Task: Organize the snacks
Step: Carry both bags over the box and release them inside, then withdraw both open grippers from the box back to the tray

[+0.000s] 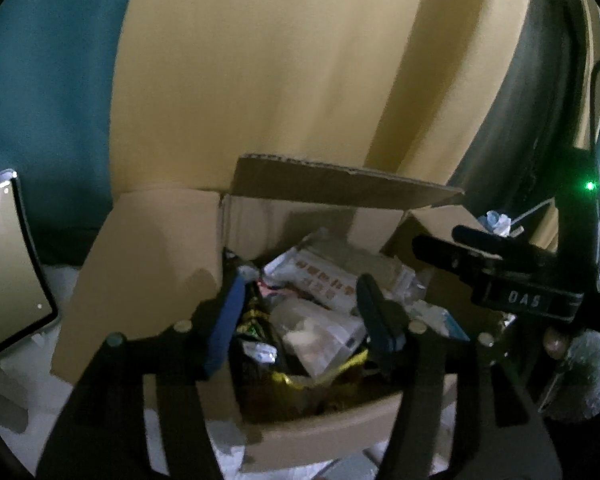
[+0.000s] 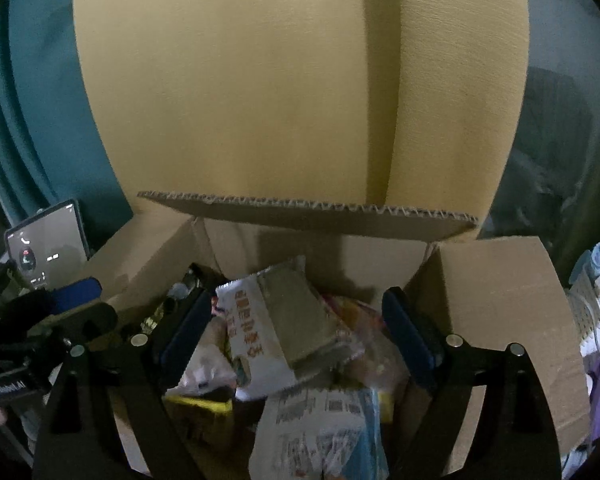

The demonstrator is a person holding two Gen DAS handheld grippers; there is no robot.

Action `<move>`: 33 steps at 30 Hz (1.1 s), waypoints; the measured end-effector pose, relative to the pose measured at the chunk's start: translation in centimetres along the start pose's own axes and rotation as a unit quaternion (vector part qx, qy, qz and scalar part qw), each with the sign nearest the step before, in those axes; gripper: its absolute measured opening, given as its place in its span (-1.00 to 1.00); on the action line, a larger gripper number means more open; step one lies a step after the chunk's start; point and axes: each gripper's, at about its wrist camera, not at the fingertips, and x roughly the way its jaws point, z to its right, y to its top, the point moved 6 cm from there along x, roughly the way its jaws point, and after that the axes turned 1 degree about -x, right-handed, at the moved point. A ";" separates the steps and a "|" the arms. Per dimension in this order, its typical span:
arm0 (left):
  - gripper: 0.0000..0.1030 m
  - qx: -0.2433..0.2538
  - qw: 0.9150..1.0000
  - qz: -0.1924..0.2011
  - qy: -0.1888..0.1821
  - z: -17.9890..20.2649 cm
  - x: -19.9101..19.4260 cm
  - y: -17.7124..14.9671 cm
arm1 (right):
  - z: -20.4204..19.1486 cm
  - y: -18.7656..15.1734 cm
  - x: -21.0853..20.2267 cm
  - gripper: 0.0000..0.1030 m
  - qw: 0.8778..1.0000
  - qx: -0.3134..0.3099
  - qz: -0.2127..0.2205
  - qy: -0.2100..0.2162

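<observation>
An open cardboard box (image 1: 324,426) (image 2: 496,304) holds several loose snack packs. My left gripper (image 1: 302,286) hangs over its near side with the jaws apart. A clear packet (image 1: 320,338) lies between and below its blue pads without touching them, next to a black and yellow pack (image 1: 256,320). My right gripper (image 2: 298,296) stands wide open above a white pack with orange lettering (image 2: 256,336) (image 1: 320,280), and nothing is gripped in it. A white printed pack (image 2: 320,428) lies nearer. In the left wrist view the right gripper (image 1: 452,244) reaches in from the right.
The box flaps stand up at the back (image 2: 308,210), left (image 1: 140,272) and right. A yellow upholstered backrest (image 1: 280,80) rises behind the box, with teal curtain (image 1: 48,100) to its left. A lit tablet (image 2: 48,246) (image 1: 8,264) stands at the left. A white basket (image 2: 588,308) sits far right.
</observation>
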 end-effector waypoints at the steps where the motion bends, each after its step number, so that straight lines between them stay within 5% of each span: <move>1: 0.27 0.001 1.000 0.001 0.000 0.1 -0.3 -0.2 | -0.1 -0.2 -0.2 0.73 1.000 0.000 -0.001 0.000; 21: 0.47 0.014 1.000 0.004 0.001 3.2 -7.2 -6.8 | -1.1 -7.2 -8.7 0.73 1.000 -0.006 -0.001 -0.019; 33: 0.48 -0.013 0.999 -0.048 0.013 2.5 -7.0 -14.5 | -0.6 -16.6 -7.6 0.73 0.997 0.009 -0.071 0.022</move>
